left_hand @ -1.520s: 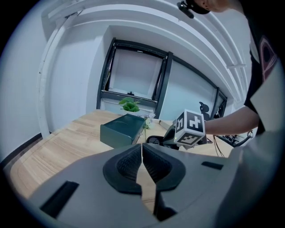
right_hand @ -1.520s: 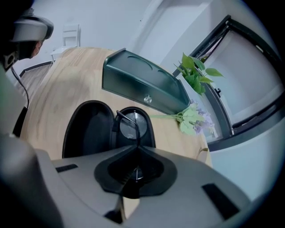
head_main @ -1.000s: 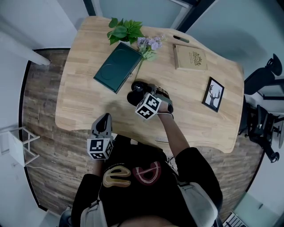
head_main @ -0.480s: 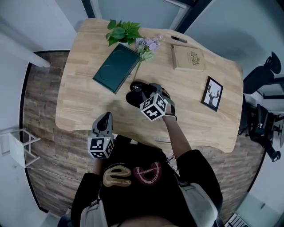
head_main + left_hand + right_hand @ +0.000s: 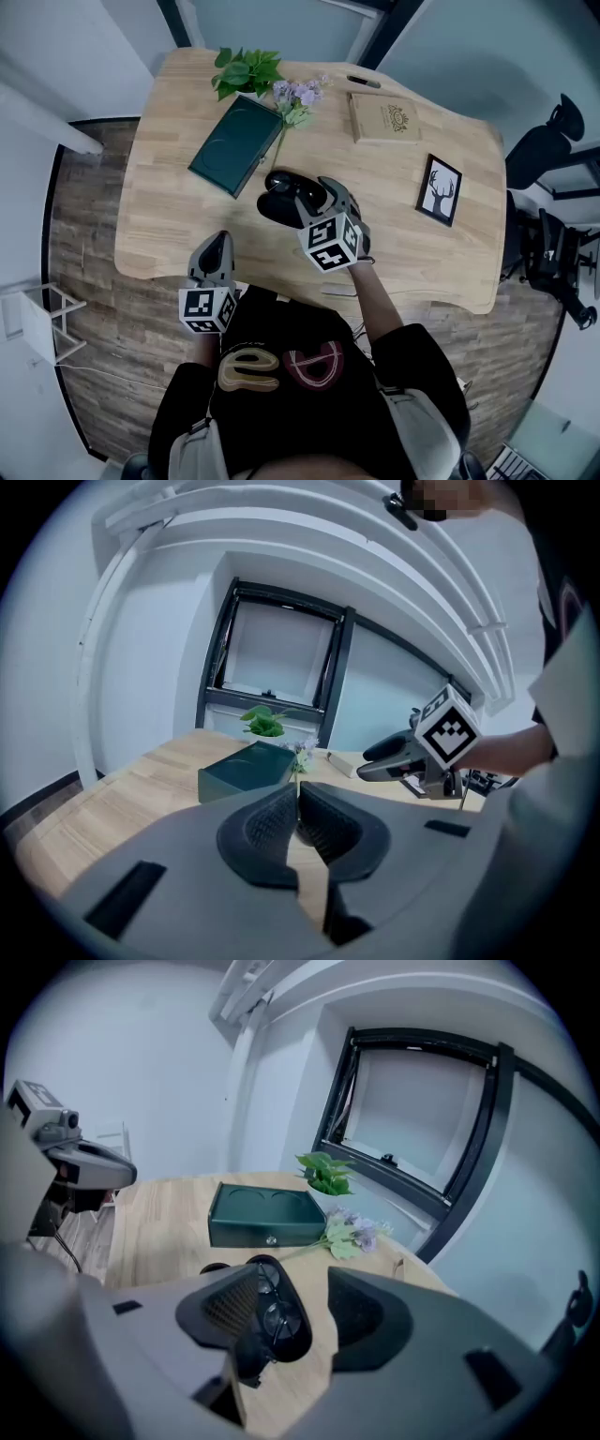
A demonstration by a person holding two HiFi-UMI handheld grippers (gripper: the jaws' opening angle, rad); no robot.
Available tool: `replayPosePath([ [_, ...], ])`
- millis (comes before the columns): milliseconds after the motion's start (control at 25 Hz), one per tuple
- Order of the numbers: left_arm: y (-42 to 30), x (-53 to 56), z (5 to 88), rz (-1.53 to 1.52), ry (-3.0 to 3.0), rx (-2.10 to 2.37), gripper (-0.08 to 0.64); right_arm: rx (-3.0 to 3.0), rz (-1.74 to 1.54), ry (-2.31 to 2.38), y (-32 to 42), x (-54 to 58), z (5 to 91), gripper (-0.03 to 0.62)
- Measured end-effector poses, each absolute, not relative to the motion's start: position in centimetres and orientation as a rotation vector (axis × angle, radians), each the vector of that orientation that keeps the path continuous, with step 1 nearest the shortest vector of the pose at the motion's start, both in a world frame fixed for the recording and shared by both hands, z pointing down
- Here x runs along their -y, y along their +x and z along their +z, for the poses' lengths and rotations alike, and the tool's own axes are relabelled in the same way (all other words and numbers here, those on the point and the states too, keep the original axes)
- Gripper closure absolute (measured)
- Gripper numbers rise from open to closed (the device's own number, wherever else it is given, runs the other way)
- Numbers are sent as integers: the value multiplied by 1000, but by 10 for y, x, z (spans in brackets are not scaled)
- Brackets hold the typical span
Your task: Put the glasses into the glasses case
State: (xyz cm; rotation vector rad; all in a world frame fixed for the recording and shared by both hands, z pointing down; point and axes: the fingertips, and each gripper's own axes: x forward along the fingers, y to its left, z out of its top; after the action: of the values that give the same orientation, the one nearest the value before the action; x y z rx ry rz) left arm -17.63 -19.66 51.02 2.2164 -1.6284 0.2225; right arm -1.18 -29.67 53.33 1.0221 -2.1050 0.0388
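The black glasses case [image 5: 281, 198] lies open on the wooden table [image 5: 169, 216], near its middle. In the right gripper view the glasses [image 5: 273, 1314] rest inside the case [image 5: 281, 1335]. My right gripper [image 5: 322, 200] hovers just above and to the near right of the case. Its jaws are opening, and its fingers [image 5: 225, 1309] press on nothing. My left gripper [image 5: 217, 247] is shut and empty at the table's near edge, well to the left of the case. In the left gripper view its pads [image 5: 265, 829] meet at the tips.
A dark green box [image 5: 234, 145] lies behind the case, with a leafy plant [image 5: 244, 67] and purple flowers [image 5: 295, 97] beyond it. A wooden box [image 5: 384, 120] and a framed deer picture [image 5: 439, 190] sit at the right. A black chair [image 5: 548, 155] stands past the table's right edge.
My right gripper has lifted off the case and drawn back toward the person, rolling as it went, and its jaws have spread. The left gripper has risen slightly.
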Motion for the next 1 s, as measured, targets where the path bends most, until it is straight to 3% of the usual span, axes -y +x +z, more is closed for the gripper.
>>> replayPosePath([
  [440,-140,201,466,169,2324,1596,537,2272,85,1147,3,260,469,363],
  [1000,-105,200,422,63,2432,1603,537,2354,165,1307,47,221,448,366],
])
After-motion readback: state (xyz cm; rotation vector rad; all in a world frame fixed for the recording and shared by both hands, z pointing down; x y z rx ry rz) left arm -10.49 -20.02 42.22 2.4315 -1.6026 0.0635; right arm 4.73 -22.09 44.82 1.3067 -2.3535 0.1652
